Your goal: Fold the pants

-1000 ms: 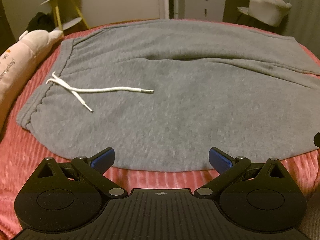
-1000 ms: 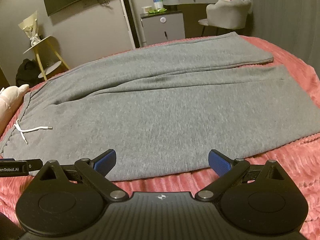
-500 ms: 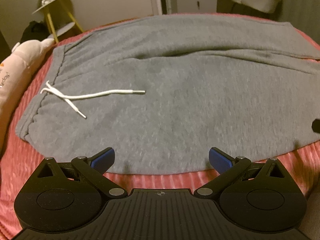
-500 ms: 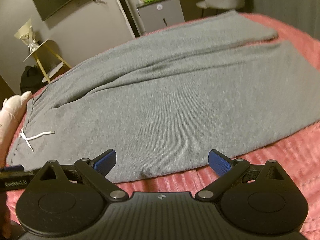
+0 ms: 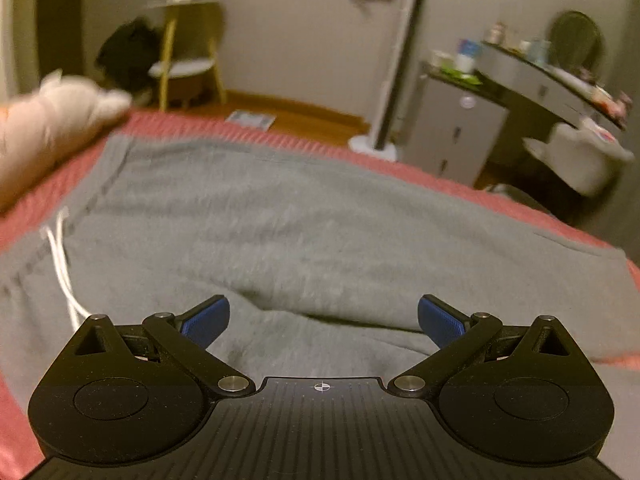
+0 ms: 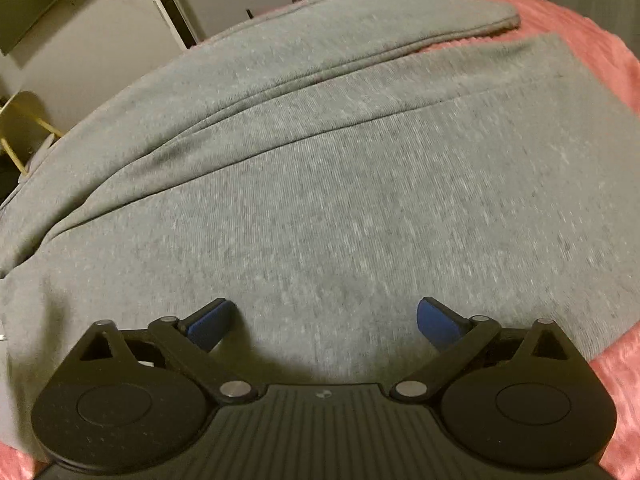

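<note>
Grey sweatpants point(image 5: 304, 232) lie spread flat on a pink ribbed bedspread point(image 5: 400, 168). The waistband and its white drawstring point(image 5: 62, 268) are at the left in the left wrist view. My left gripper point(image 5: 323, 320) is open and empty, hovering over the pants near the crotch fold. In the right wrist view the two legs point(image 6: 340, 184) run away toward the upper right, the far leg's hem at the top. My right gripper point(image 6: 323, 320) is open and empty, low over the near leg.
A pale plush pillow point(image 5: 52, 128) lies at the left bed edge. Beyond the bed stand a yellow-legged side table point(image 5: 184, 52), a grey cabinet point(image 5: 456, 128), a desk and a white chair point(image 5: 580, 160). Pink bedspread point(image 6: 600, 32) shows right of the legs.
Both grippers have moved forward over the pants from the near bed edge. The left view has tilted up and blurred; the right has dropped closer to the near leg. Both stay open.
</note>
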